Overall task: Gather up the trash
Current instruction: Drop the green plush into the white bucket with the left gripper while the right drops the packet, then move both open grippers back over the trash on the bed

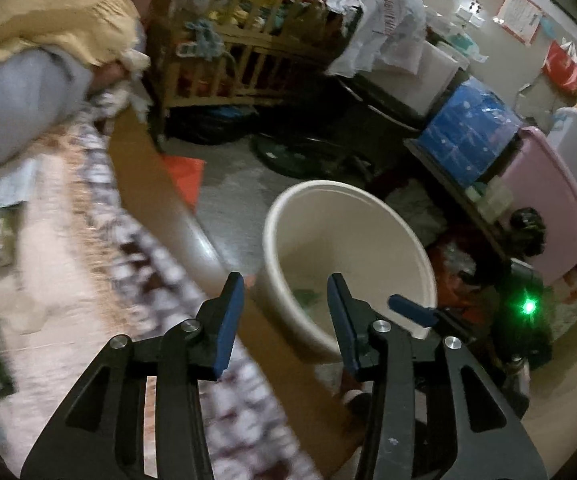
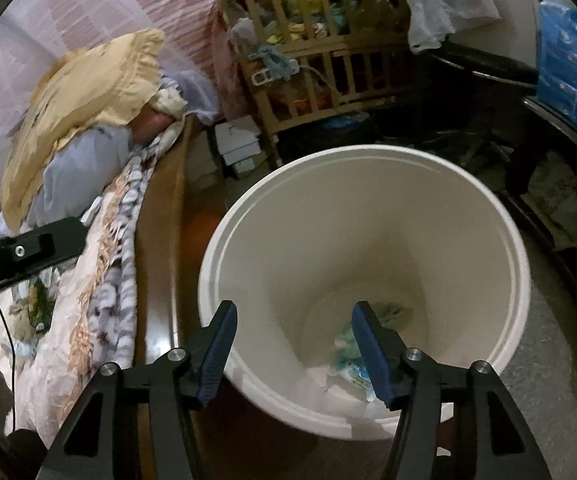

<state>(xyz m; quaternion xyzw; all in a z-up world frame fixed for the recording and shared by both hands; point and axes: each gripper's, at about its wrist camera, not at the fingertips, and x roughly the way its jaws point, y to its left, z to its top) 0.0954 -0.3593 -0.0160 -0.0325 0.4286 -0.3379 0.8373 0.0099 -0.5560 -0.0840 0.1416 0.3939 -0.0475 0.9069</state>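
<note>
Both tools agape, empty — right tool over bucket rim.

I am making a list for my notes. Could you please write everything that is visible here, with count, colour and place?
bucket: one, cream, on the floor beside the bed
trash: a few crumpled pieces, green and white, at the bucket bottom
bed: one, patterned cover, left of the bucket
pillow: one, yellow, on the bed
crib: one, wooden, behind the bucket, full of clutter
blue pack: one, right side
pink bin: one, right side
left gripper: open, empty, near the bucket
right gripper: open, empty, over the bucket
</note>
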